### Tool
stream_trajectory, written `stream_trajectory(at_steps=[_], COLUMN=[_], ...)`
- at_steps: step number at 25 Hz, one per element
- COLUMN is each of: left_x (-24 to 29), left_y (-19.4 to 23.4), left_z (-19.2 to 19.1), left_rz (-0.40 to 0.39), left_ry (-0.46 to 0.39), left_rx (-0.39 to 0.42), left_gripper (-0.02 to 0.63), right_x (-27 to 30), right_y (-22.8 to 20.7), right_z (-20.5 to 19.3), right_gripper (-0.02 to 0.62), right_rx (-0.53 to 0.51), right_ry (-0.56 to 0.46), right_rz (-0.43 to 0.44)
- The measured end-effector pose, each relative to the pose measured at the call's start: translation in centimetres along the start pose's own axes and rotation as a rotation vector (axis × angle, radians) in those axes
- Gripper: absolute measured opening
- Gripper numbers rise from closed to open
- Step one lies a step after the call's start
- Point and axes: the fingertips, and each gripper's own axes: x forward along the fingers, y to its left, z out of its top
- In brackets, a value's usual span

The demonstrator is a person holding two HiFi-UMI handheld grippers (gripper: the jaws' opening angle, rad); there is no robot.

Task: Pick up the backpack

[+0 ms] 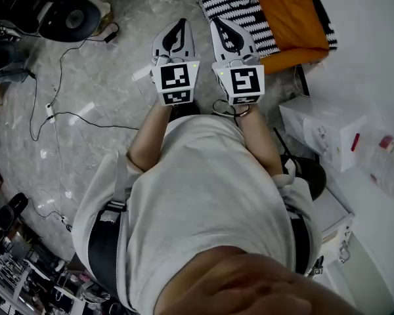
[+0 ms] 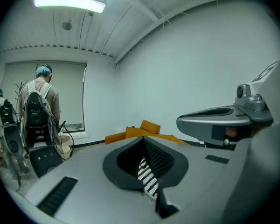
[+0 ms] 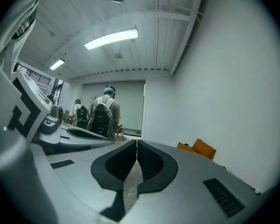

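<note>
Left tool [image 1: 179, 25] and right tool [image 1: 222, 26], each bearing black-and-white square markers [image 1: 176, 77], are closed tight and empty

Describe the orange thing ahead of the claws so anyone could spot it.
In the head view, follow the white wall on the right to the top edge. A striped black-and-white cloth lies there, and the orange thing rests on it: the only bright plain colour nearby.

head view looks steeply down; gripper views face level, sharing orange fabric [image 2: 144, 127].
</note>
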Motion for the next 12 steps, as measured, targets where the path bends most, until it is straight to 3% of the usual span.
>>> stream_trajectory(at_steps=[7, 12], left_x=[1.3, 1.8], left_y=[6.4, 10.1], left_z=[-3.5, -4.3], left_rz=[0.012, 0.021], left_ry=[0.073, 0.085], left_rx=[-0.047, -0.059], left_gripper=[0.012, 0.012], right_x=[5.2, 8.3], right_y=[1.0, 1.9], right_z=[-0.6, -0.6], right_gripper=[0.04, 0.04], right_rx=[-0.018, 0.066], right_ry=[0.031, 0.032], right_rz=[0.009, 0.027])
